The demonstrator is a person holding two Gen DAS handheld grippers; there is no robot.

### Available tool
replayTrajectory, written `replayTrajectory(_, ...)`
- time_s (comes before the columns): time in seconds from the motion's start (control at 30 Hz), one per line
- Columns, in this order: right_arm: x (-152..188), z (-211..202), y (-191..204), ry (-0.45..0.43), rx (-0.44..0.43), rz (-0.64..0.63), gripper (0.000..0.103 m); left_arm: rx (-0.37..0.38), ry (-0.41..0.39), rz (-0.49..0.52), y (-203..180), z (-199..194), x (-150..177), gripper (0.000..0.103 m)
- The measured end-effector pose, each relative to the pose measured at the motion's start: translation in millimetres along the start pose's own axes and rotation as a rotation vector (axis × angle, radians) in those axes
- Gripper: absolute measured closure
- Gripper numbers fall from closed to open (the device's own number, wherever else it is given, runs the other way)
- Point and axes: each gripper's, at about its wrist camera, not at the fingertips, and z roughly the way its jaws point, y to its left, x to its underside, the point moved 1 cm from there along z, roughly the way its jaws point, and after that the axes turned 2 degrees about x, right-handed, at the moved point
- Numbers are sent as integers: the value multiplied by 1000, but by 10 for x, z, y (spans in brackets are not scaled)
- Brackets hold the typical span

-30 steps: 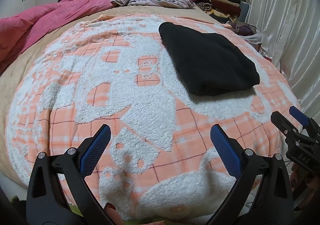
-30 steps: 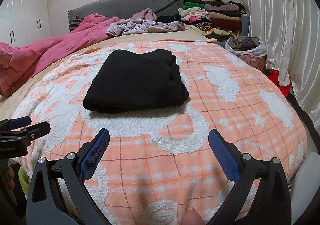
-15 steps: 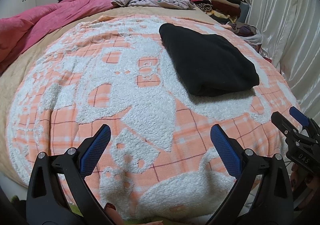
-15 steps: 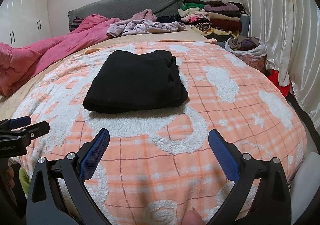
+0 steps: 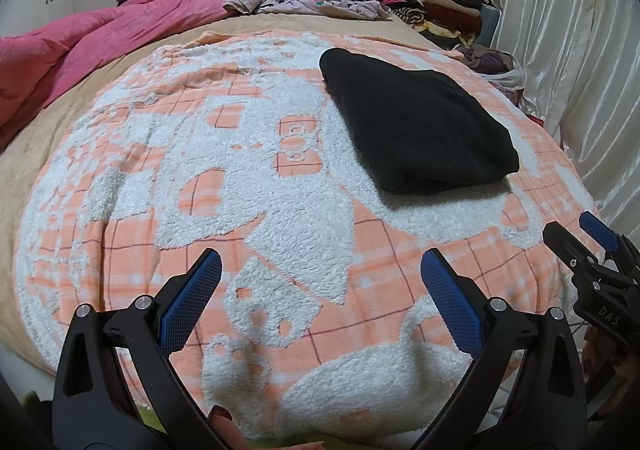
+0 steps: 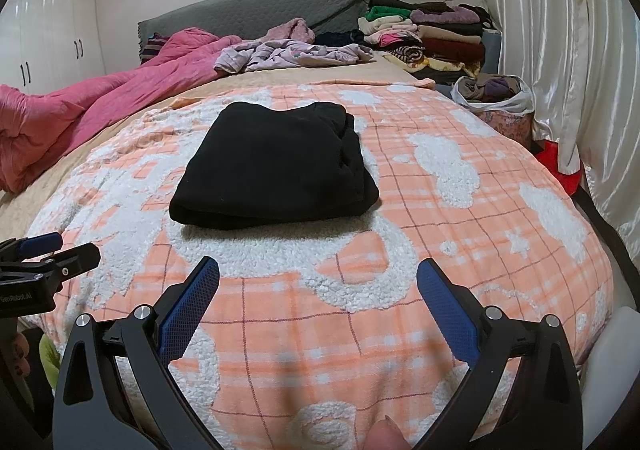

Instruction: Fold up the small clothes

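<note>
A folded black garment (image 6: 272, 165), thick and fleecy in look, lies flat as a neat rectangle on the orange-and-white plaid fleece blanket (image 6: 460, 250) that covers the near part of the bed; its rounded fold edge faces the cameras and its stacked layers show along its right side in the right wrist view. In the left wrist view the same garment (image 5: 416, 125) sits toward the upper right of the blanket (image 5: 200, 169). Nothing touches it. The left hand-held gripper (image 5: 316, 278) hovers low over the blanket's near edge, well short of the garment, its blue-padded fingers (image 5: 192, 298) spread wide with nothing between them. The right hand-held gripper (image 6: 318, 282) is likewise held over the near edge, fingers (image 6: 448, 302) wide apart and empty, the garment straight ahead of it. Each one shows at the side of the other's view: the right one (image 5: 592, 254) at the far right, the left one (image 6: 44, 250) at the far left. A fingertip (image 6: 386, 436) shows at the bottom edge of the right wrist view. Beyond the blanket lies a tan sheet (image 6: 280, 79), a rumpled pink quilt (image 6: 80, 109) to the left, a heap of loose lilac clothes (image 6: 296, 51) before the grey headboard (image 6: 248, 11), and a stack of folded clothes (image 6: 432, 35) at the right. A white bag of clothes (image 6: 496, 95) stands by the pale curtain (image 6: 560, 29).
</note>
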Motion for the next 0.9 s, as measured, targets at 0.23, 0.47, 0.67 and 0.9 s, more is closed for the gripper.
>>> replayTrajectory(0.23,-4,-1,2,1,0,-1,4,-4,7,2,6,-4,-2,10)
replayTrajectory(0.47,-4,-3,0,1,1,-1,4,-8,9,3,3,6,3,10)
replayTrajectory(0.67,-4,-5,-1,1,1,1,4,-8,10,6,8,4,3,10)
replayTrajectory(0.9,-2,-8,-20,3,8,8,4,-6,11,8,8,4,8,10)
